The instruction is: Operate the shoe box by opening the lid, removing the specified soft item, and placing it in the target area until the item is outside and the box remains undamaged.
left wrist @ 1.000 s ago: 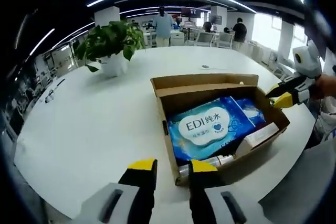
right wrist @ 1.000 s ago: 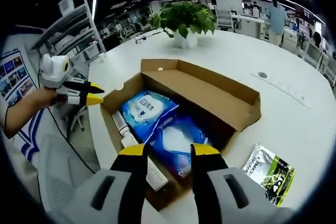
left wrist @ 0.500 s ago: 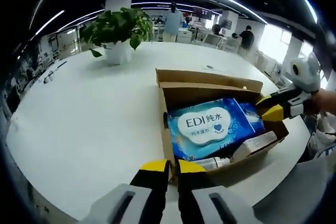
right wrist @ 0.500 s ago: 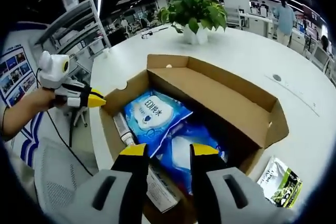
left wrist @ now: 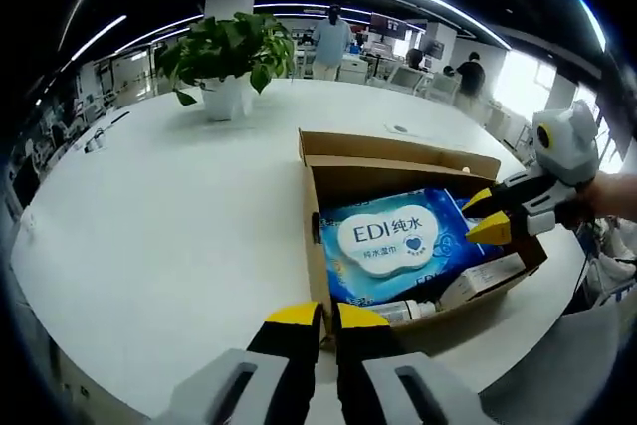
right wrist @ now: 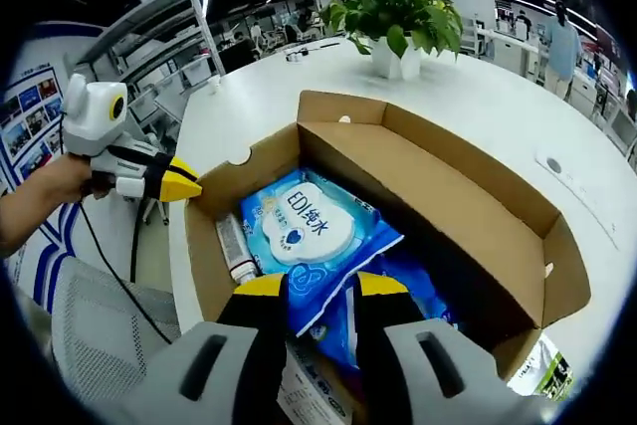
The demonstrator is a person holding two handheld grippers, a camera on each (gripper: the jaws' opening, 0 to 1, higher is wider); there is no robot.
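At the bottom of the left gripper view, the left tongs (left wrist: 320, 318) are seen as two grey moulded arms with dark slots, each capped by a yellow and black tip. The right tongs (right wrist: 321, 288) are built alike. At the left edge of the right gripper view, a hand (right wrist: 62, 179) is seen.

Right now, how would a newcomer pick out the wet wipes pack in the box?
On the white table sits an open cardboard box. Inside lies the wipes pack, blue with a white cloud-shaped label reading EDI, unlike the small bottle and white carton beside it.
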